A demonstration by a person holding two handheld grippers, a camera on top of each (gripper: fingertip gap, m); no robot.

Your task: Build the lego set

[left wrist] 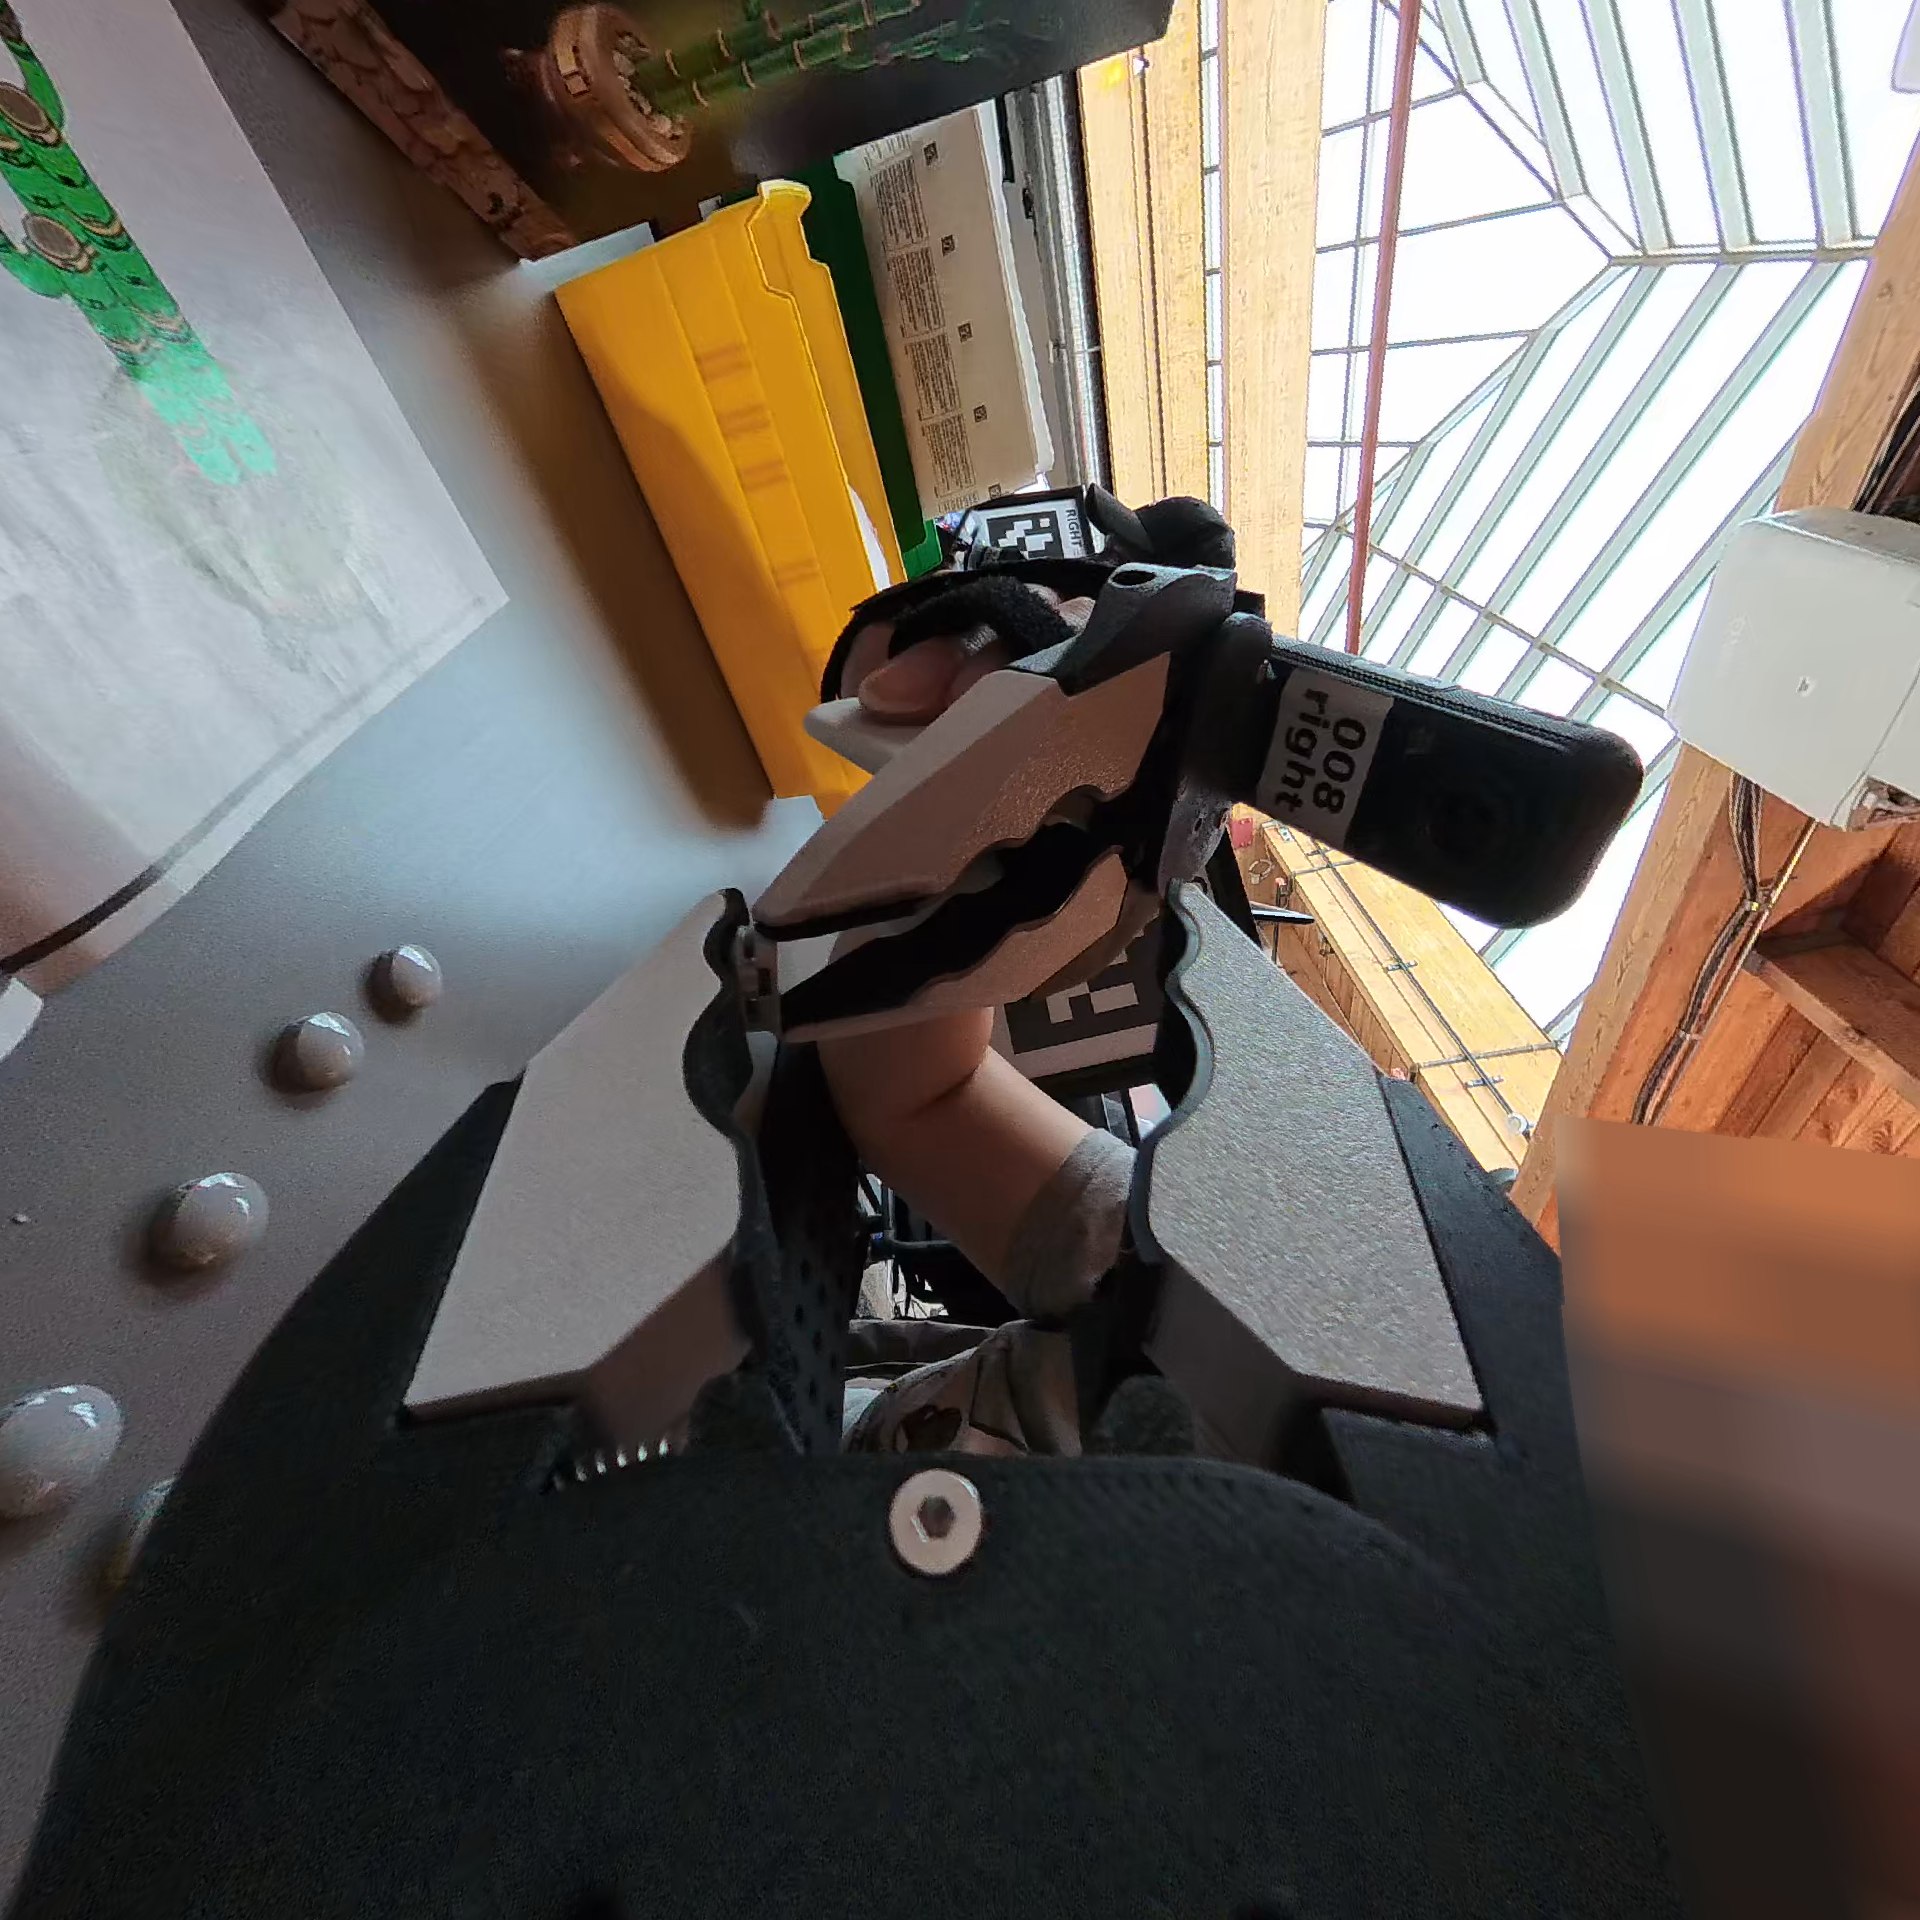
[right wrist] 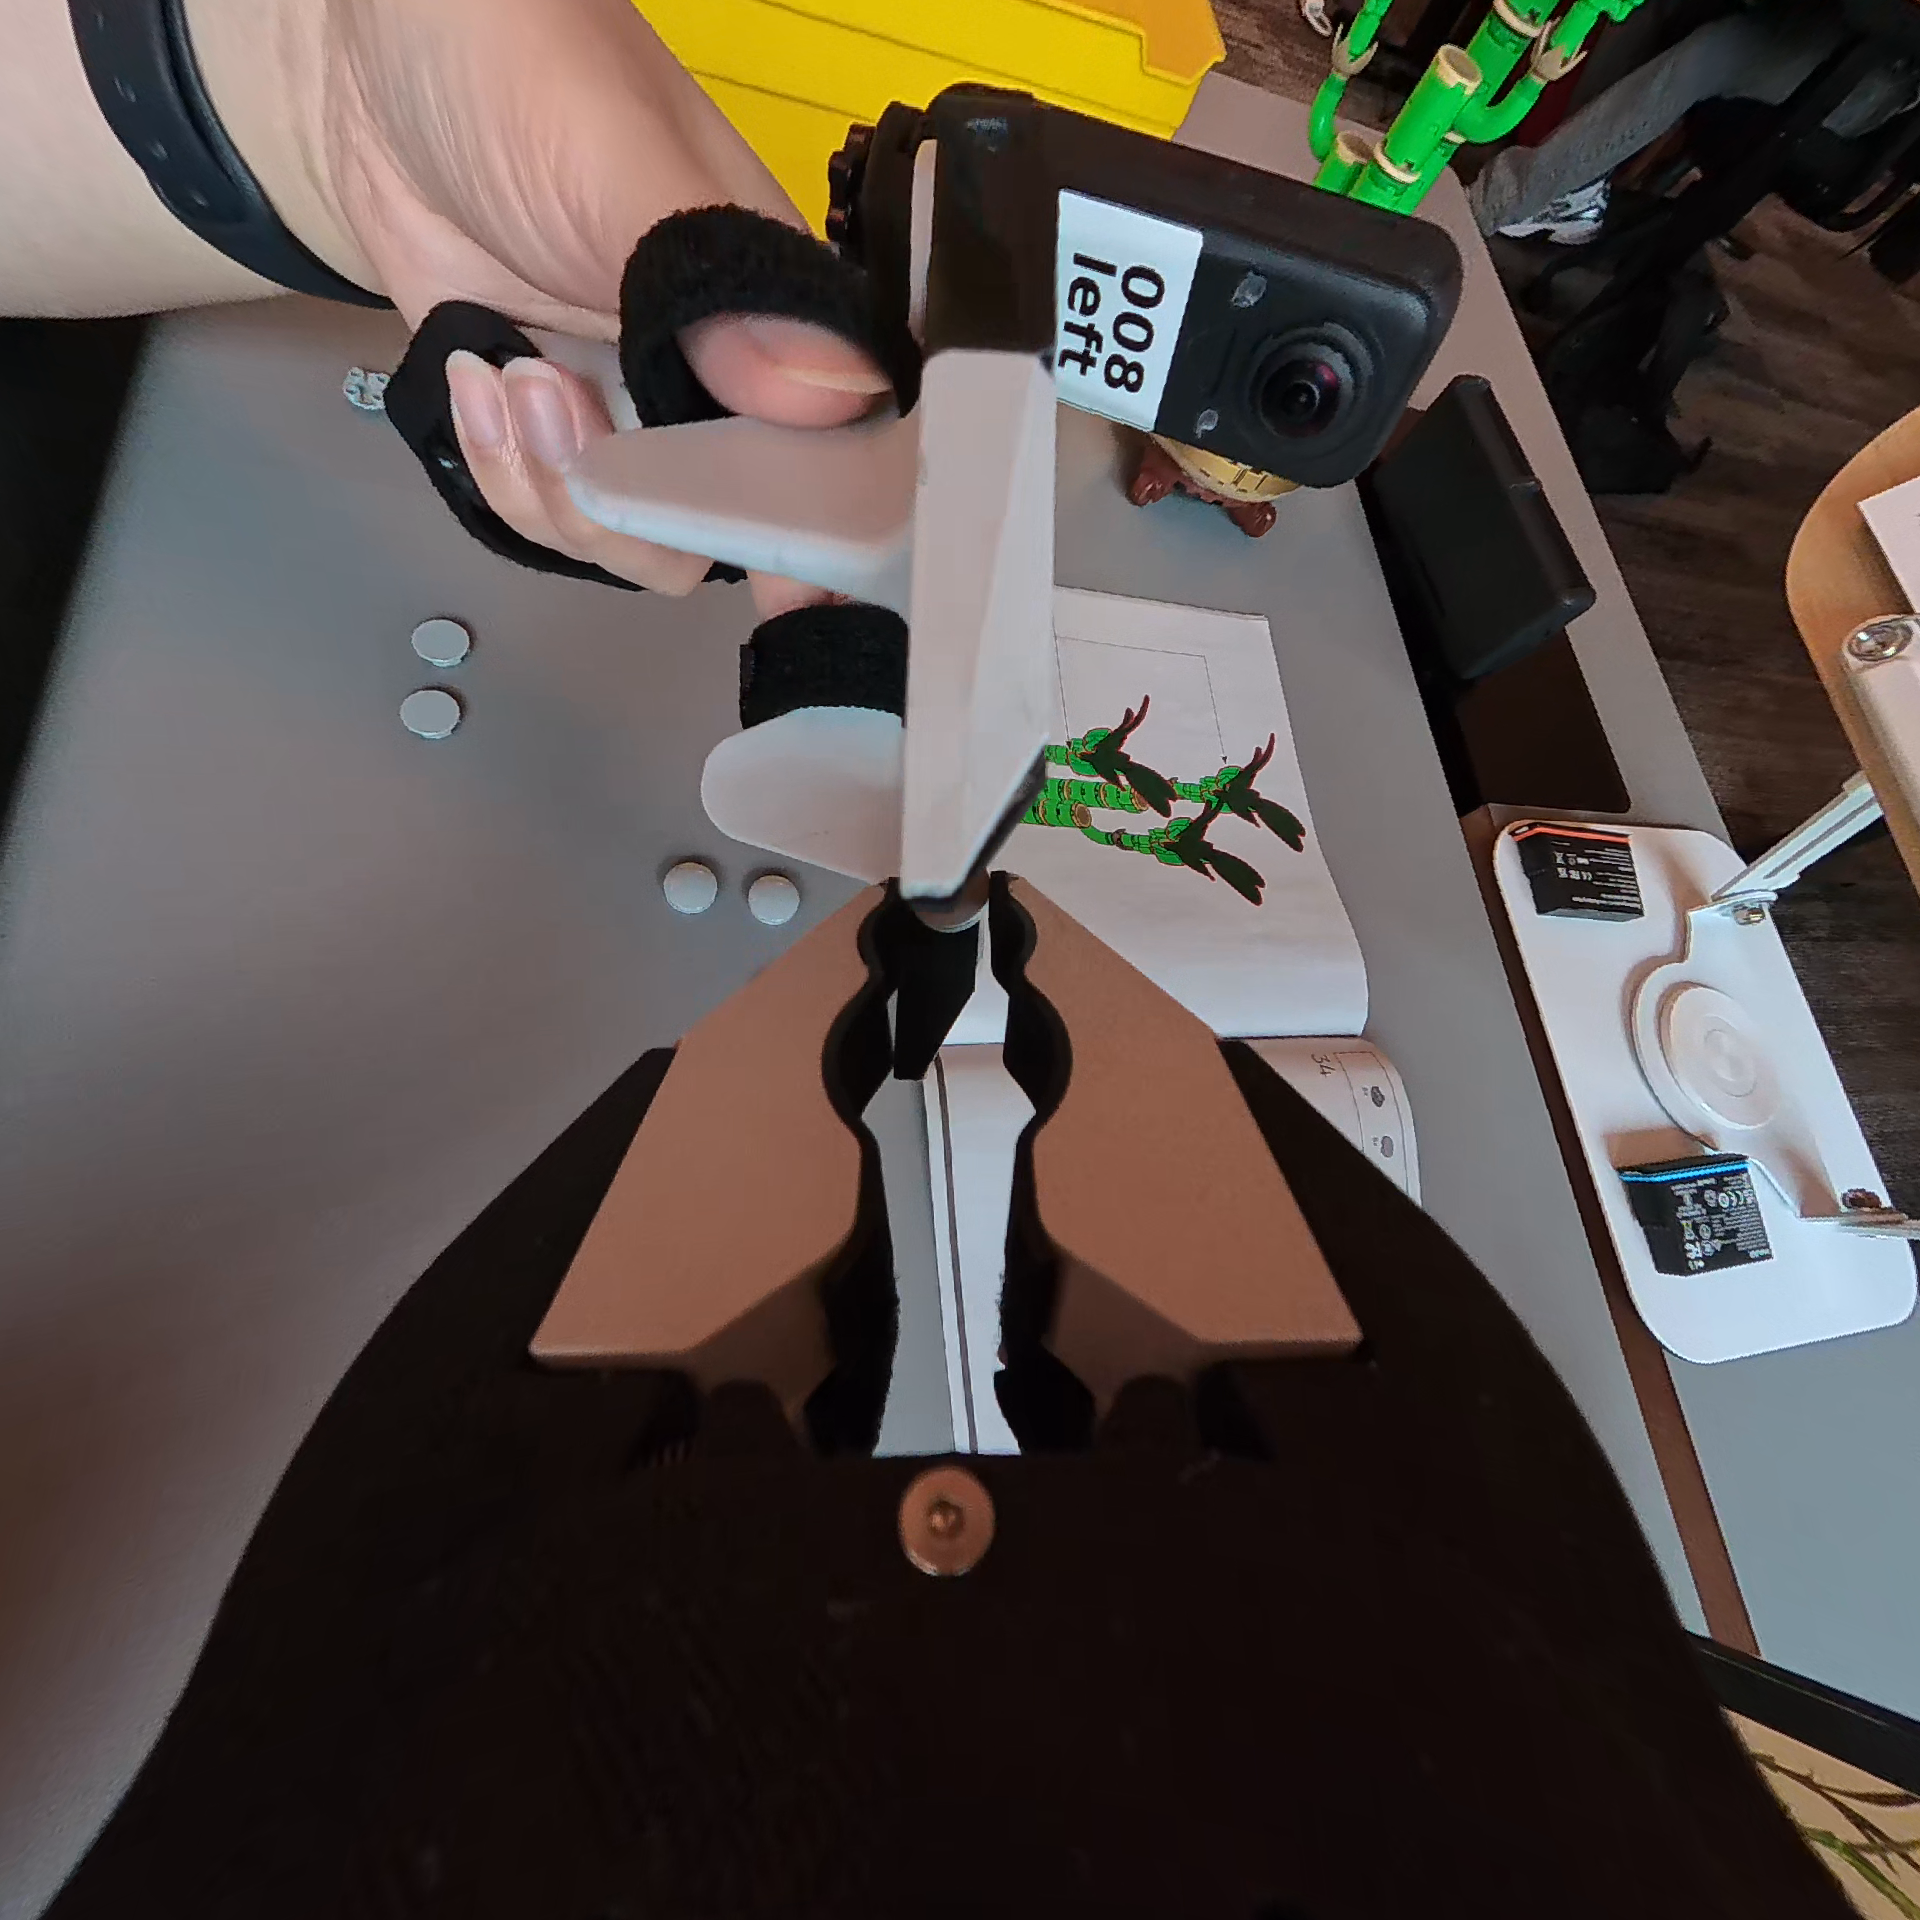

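Four grey studs (right wrist: pixel 441 641) (table-bound)

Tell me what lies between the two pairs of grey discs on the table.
Nothing: bare grey table separates the farther pair from the nearer pair. The right wrist view shows it plainly.

A green bamboo-like lego build (right wrist: pixel 1434 94) stands upright near the table's (right wrist: pixel 260 935) far edge. Four small grey round pieces (right wrist: pixel 441 642) lie flat mid-table, in two pairs.
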